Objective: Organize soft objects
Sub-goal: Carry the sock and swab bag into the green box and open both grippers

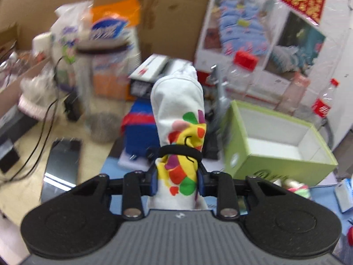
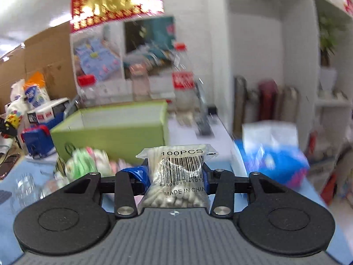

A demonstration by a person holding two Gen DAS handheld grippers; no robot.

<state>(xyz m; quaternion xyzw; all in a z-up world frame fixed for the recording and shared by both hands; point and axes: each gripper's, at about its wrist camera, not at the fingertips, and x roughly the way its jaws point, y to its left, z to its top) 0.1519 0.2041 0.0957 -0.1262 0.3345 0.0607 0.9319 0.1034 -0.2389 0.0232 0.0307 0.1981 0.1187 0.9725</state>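
Note:
My left gripper (image 1: 177,180) is shut on a rolled white cloth (image 1: 179,110) with bright colour patches and a black band around it; the roll stands upright above the table. An open green box (image 1: 280,152) with a white inside lies just right of it. My right gripper (image 2: 177,176) is shut on a clear bag of cotton swabs (image 2: 179,172) marked 100PCS. The same green box (image 2: 114,132) sits ahead and to the left in the right wrist view. The cloth roll (image 2: 13,114) shows at that view's far left edge.
A blue and red box (image 1: 141,130), a phone (image 1: 62,161) and cables lie left of the roll. Plastic bottles (image 1: 324,101) stand behind the green box. Soft pastel items (image 2: 88,163) and a blue tissue pack (image 2: 271,152) lie on the blue table (image 2: 28,165).

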